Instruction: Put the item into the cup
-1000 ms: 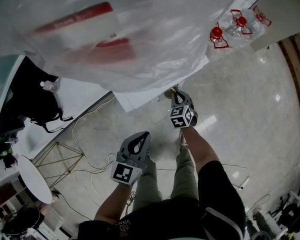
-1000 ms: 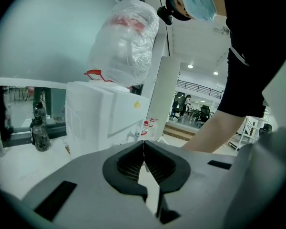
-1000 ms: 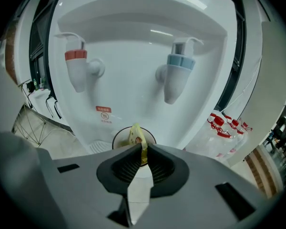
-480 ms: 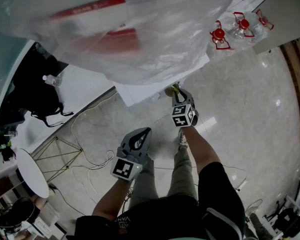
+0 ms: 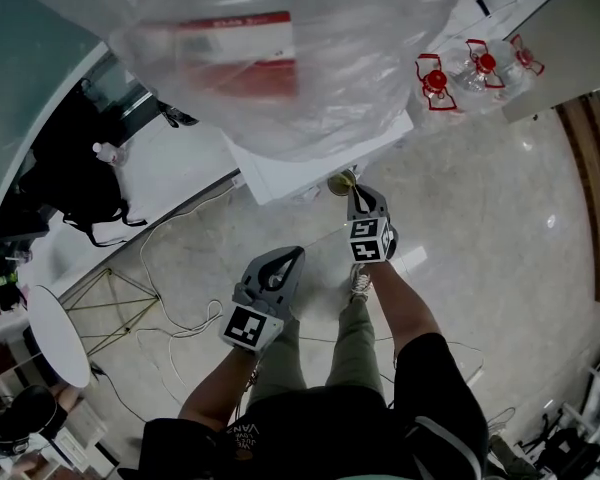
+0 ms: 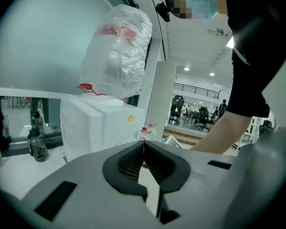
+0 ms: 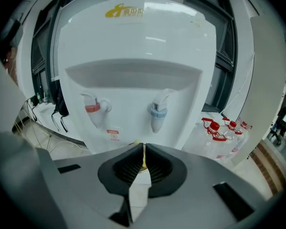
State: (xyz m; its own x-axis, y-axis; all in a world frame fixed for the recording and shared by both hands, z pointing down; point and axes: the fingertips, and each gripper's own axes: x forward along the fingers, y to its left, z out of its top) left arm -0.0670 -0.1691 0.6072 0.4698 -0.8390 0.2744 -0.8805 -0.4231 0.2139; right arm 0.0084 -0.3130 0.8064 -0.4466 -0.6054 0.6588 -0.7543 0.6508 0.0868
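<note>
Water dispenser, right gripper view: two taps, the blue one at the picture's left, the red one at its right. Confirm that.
The sides are swapped. In the right gripper view the water dispenser has two taps, but the red tap is at the picture's left and the blue tap at its right.

Yellow brand logo (image 7: 125, 11) on water dispenser (image 7: 133, 46): lettering illegible. Red-white sticker (image 7: 113, 135) below red tap (image 7: 92, 108): possibly warning sign, unreadable.
</note>
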